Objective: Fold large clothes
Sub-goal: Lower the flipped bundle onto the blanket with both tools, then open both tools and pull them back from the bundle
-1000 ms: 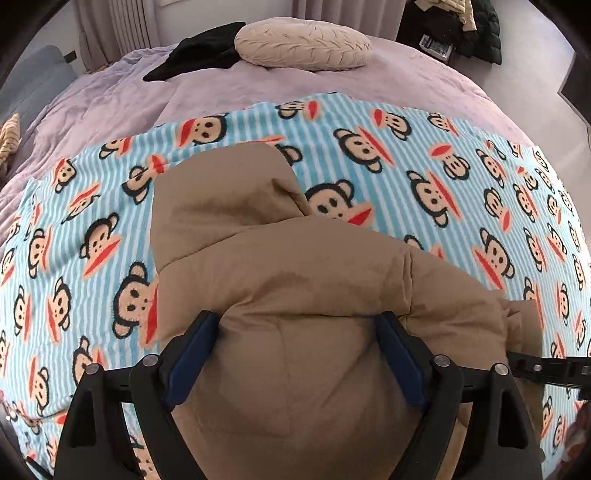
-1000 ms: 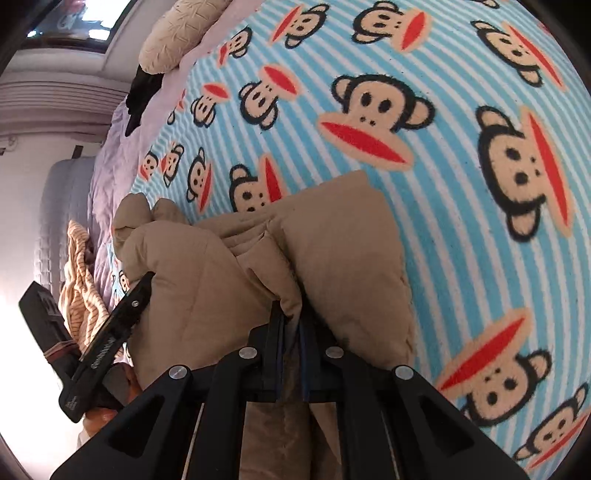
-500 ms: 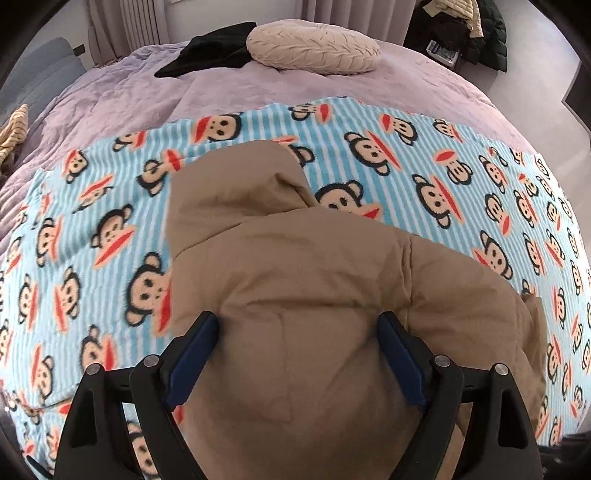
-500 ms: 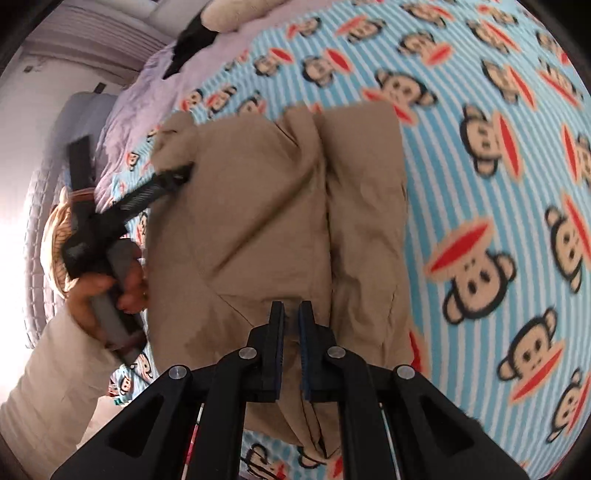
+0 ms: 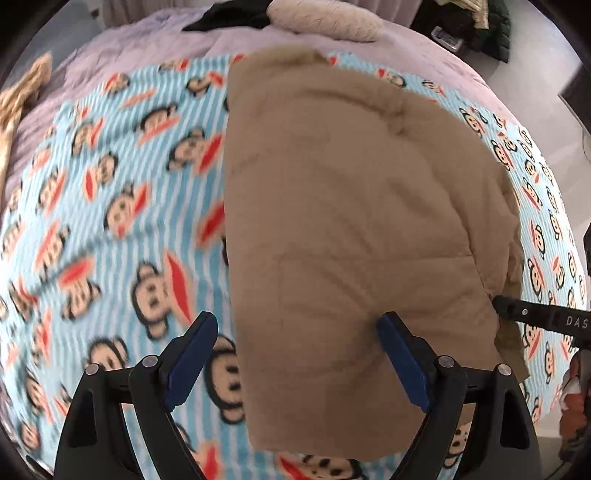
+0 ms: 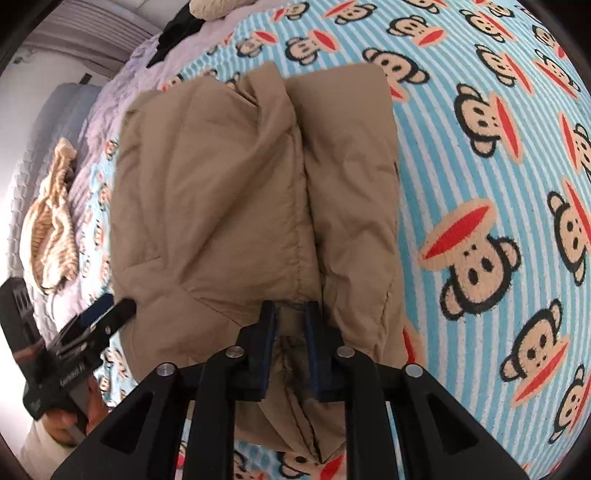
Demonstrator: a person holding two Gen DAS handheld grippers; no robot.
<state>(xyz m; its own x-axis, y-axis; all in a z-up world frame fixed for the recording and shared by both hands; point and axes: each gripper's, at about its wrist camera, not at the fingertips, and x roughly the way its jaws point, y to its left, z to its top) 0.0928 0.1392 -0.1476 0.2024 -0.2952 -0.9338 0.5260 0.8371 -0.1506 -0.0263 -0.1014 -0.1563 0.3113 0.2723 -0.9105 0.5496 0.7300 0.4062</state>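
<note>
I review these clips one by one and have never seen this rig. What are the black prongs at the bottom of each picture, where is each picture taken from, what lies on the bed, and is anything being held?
There is no robot. A person holds a two-finger gripper in each hand, and a fisheye camera on each looks along its fingers.

In the left wrist view, the left gripper stands wide open. One blue pad rests against the folded tan padded coat; the other is over the monkey-print blanket.

In the right wrist view, the right gripper has a fold of the coat between its narrow jaws, which are opening, so it seems to be letting go. The left gripper shows at the coat's far edge.

Behind lie a cream cushion and a dark garment.
</note>
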